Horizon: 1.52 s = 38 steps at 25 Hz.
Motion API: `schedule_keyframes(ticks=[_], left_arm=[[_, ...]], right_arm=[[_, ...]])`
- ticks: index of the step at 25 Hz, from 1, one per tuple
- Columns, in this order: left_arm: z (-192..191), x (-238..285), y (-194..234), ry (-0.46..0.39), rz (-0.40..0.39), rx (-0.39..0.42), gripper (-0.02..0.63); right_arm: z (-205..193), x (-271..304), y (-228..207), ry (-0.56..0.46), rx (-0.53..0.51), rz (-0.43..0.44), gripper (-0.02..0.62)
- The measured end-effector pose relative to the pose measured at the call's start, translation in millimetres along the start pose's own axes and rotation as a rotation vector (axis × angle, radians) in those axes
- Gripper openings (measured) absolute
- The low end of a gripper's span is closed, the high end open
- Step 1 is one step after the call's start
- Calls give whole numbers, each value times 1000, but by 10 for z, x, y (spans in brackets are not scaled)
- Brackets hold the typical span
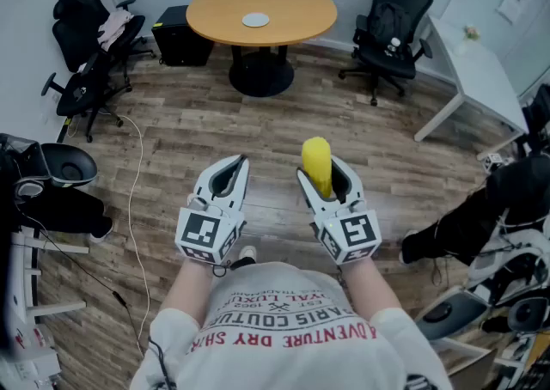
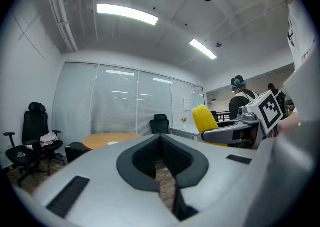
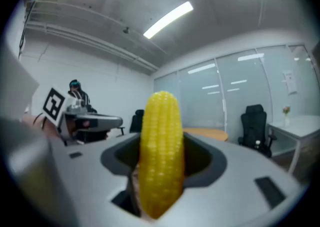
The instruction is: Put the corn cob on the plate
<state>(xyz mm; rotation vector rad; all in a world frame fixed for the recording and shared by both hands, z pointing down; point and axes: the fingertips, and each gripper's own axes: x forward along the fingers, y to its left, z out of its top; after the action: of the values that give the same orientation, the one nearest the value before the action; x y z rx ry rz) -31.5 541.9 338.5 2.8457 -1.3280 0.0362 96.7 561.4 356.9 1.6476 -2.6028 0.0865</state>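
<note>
We are standing in an office with a wood-plank floor point(image 1: 172, 131), looking steeply down over our own printed shirt point(image 1: 284, 319). At the far left, black office chairs point(image 1: 90, 45) are sitting by the wall, one with a pale cloth draped on it. Nearer to us, the left gripper point(image 1: 238, 163) is pointing level and forward. Its jaws are meeting at the tips, and we are seeing nothing between them but the floor beyond.

Straight ahead, well apart from both grippers, a round wooden table point(image 1: 296, 6) is standing on a dark pedestal, and a small pale plate point(image 1: 255, 20) is lying near its middle.

Just right of the left gripper, the right gripper point(image 1: 320, 170) is also pointing level. Its jaws are standing wide and clamping the yellow corn cob point(image 1: 316, 156) between their pads. The cob is standing upright in that grip, its rounded tip rising above the jaws, so it is in the air near us and far from the plate.

Further right, another black office chair point(image 1: 395, 15) is sitting beside the table, and a white desk point(image 1: 481, 66) is standing along the right side.
</note>
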Motion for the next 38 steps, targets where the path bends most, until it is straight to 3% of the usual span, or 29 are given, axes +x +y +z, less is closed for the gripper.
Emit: schedule_keyframes(ticks=[6, 15, 19, 26, 32, 38], left_arm=[[-135, 25, 137, 30, -11, -11, 32], [-234, 156, 312, 33, -55, -28, 32], [-254, 250, 550, 35, -71, -8, 32], [-301, 400, 1085, 34, -96, 9, 32], [-380, 576, 1502, 55, -72, 0, 32], [-518, 1021, 1819, 83, -3, 1, 32]], right_arm=[[-56, 119, 72, 7, 40, 29, 267], [-227, 327, 79, 46, 116, 8, 267], [-227, 541, 120, 42, 159, -10, 267], [-217, 1091, 229, 54, 147, -31, 267], [-194, 1615, 246, 49, 157, 18, 267], [-304, 2151, -78, 57, 169, 80, 267]])
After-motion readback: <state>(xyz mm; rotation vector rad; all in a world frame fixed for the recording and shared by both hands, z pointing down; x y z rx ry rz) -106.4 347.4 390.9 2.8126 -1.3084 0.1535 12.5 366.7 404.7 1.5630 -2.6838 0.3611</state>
